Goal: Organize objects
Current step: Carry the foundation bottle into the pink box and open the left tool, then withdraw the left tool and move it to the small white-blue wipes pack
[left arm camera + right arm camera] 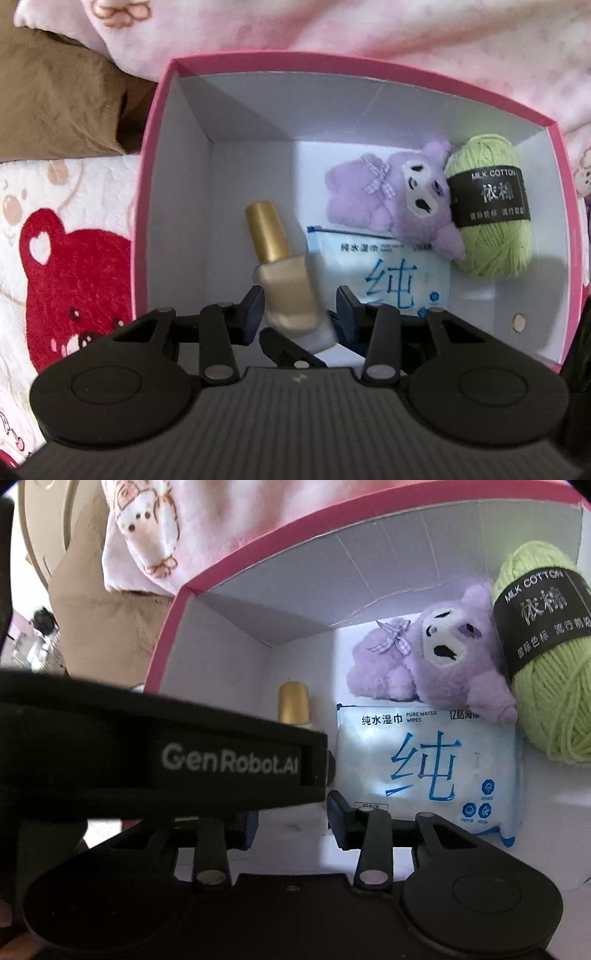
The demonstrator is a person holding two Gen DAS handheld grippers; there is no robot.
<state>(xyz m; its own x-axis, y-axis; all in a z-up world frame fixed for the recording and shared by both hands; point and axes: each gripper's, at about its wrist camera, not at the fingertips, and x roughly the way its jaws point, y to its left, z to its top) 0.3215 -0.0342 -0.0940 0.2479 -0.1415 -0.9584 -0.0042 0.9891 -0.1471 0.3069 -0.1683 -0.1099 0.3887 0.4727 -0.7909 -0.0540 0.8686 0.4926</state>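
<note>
Inside pink box [177, 70]: plush [399, 195], yarn [491, 206], wipes [388, 277] done; left gripper [299, 306] spread wide, bottle [284, 273] loose between; right gripper [291, 819] open, empty.

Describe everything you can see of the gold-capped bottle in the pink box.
The gold-capped bottle is small, with a tall metallic gold cap and a squarish, pearly beige body that looks like glass. It lies tilted inside the pink box, cap pointing away towards the far wall. The left gripper has its jaws open either side of the body. Its right edge overlaps the wet-wipes pack.
</note>
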